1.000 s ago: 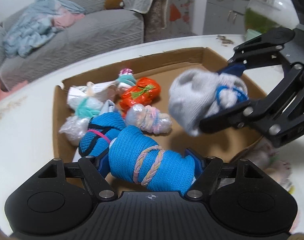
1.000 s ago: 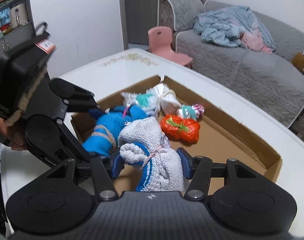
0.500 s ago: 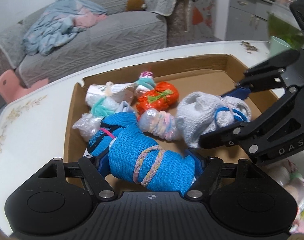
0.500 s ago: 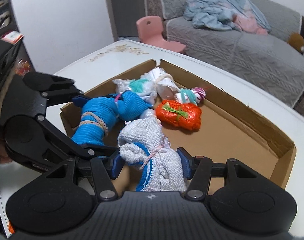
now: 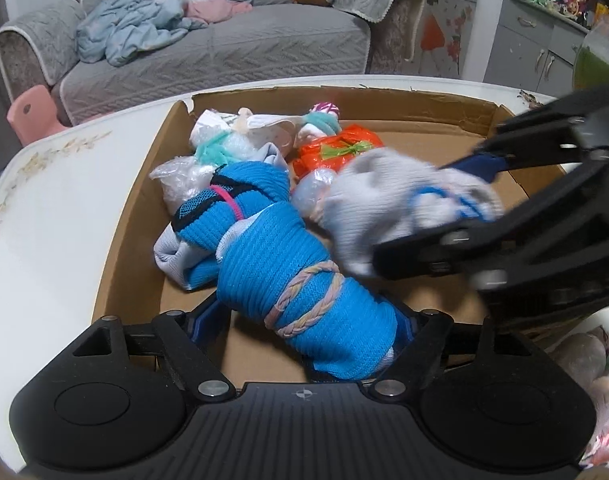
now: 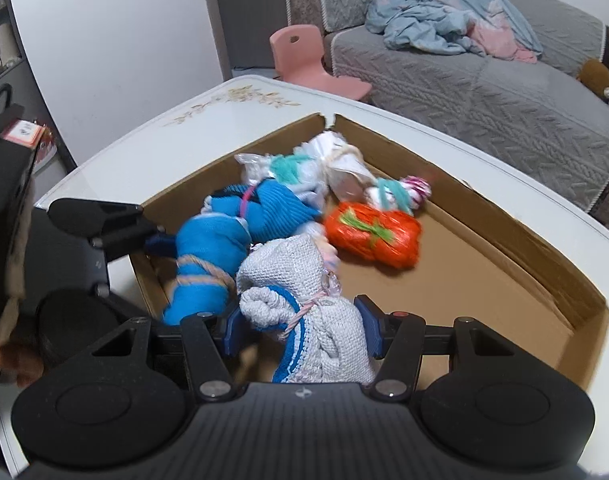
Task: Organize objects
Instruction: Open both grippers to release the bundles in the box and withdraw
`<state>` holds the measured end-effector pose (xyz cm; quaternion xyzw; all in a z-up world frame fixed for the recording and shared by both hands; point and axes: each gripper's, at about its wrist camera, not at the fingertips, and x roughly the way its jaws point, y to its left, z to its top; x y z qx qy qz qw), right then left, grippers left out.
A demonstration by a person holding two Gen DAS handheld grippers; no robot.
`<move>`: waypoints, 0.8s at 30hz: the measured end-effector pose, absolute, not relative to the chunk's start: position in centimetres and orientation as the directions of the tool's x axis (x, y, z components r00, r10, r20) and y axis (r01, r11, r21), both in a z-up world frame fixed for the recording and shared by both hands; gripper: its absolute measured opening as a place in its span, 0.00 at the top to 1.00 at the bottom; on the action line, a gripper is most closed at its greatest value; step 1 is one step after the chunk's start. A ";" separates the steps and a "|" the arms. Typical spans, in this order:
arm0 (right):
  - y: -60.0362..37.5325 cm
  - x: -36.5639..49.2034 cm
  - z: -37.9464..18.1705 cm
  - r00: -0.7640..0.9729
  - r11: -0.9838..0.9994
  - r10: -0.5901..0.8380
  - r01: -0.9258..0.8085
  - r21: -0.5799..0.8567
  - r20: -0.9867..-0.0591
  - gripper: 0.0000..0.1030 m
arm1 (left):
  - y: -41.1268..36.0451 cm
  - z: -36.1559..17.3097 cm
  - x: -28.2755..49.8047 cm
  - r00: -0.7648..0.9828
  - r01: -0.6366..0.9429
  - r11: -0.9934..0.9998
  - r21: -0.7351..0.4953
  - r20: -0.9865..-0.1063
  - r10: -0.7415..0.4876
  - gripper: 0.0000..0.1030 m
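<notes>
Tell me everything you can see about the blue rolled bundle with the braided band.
The blue bundle is ribbed knit fabric rolled into a fat cylinder, bound around its middle by a pastel braided band. It lies slanted over the cardboard box, between the fingers of the left tool, whose jaws have just been opening. Its far end touches another blue roll.

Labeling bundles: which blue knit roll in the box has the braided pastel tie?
The blue roll between the left gripper pads, which have just been opening. The other blue roll behind it has a pink band.
</notes>
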<state>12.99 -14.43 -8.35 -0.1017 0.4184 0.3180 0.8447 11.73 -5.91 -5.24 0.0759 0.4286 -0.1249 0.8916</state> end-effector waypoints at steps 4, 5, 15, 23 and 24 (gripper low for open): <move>-12.8 13.8 -9.3 0.439 0.790 0.427 -0.606 0.091 -0.790 0.49 | -5.7 -5.1 11.3 0.606 0.261 0.965 0.027 -0.783 -0.142 0.16; -12.6 13.8 -9.4 0.439 0.791 0.421 -0.606 0.084 -0.794 0.48 | -5.7 -5.1 11.2 0.606 0.252 0.967 0.033 -0.785 -0.131 0.14; -12.6 13.4 -9.4 0.465 0.803 0.374 -0.595 0.031 -0.802 0.31 | -6.3 -3.0 10.4 0.656 0.268 0.959 0.092 -0.747 -0.112 0.01; -13.5 12.6 -8.0 0.479 0.809 0.389 -0.586 0.043 -0.787 0.12 | -5.4 -0.9 8.1 0.684 0.291 0.952 0.097 -0.717 -0.136 0.01; -13.6 12.4 -7.8 0.478 0.807 0.395 -0.588 0.048 -0.784 0.11 | -5.2 -0.7 7.9 0.688 0.292 0.951 0.098 -0.712 -0.138 0.00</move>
